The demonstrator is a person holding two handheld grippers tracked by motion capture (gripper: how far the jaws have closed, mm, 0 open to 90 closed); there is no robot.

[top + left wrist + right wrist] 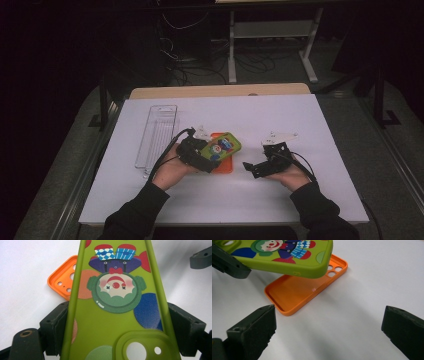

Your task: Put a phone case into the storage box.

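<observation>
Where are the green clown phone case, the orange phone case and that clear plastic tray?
green clown phone case [115, 287], left gripper view, on the clown's face
orange phone case [292, 293], right gripper view, on its inner floor
clear plastic tray [157, 132], high view, on its ribbed bottom

A white table top [300, 120] on a wooden board; dim grey floor around it; beyond, tangled cables [210, 65] and a white desk frame [272, 40].

From my seat, bare white table [310, 120] lies open around my right gripper [257, 167], whose jaws stand wide apart. Between it and my left gripper [202, 157], an orange phone case [297, 293] lies flat, with the green clown case [287, 255] held above its far end. A clear tray [156, 135] lines the left side.
</observation>
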